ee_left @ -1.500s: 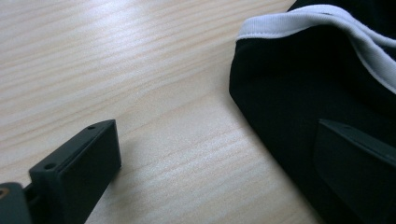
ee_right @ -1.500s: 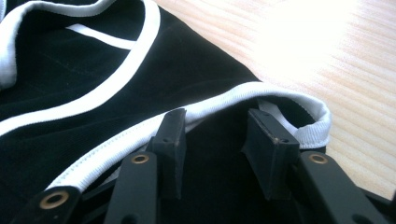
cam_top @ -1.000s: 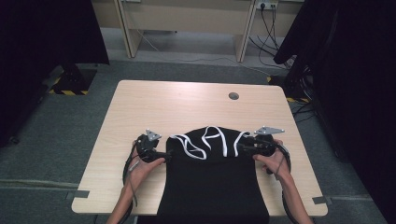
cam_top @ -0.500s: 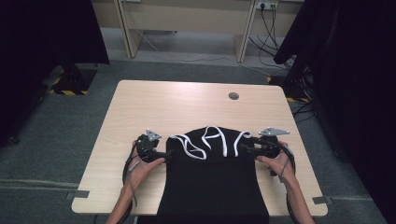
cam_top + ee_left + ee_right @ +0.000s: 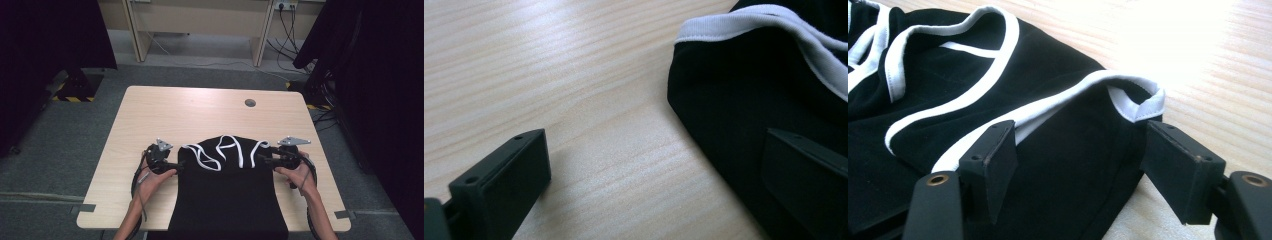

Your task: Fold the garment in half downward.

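Observation:
A black garment [image 5: 225, 195] with white trim [image 5: 220, 150] lies flat on the wooden table [image 5: 200, 110] and hangs over its near edge. My left gripper [image 5: 177, 165] rests at the garment's left edge. In the left gripper view it [image 5: 651, 135] is open, with the garment's edge [image 5: 734, 85] between the jaws and untouched. My right gripper [image 5: 262, 160] sits at the garment's right edge. Its jaws [image 5: 1079, 127] have just been opening and stand open. The trimmed corner of the garment [image 5: 1058, 65] is between them, and no pad presses on it.
A round cable hole [image 5: 250, 103] sits in the far right part of the table. Bare wood stretches beyond the garment and to both sides. Dark curtains [image 5: 380, 100] hang at left and right, and a desk frame [image 5: 200, 30] stands behind the table.

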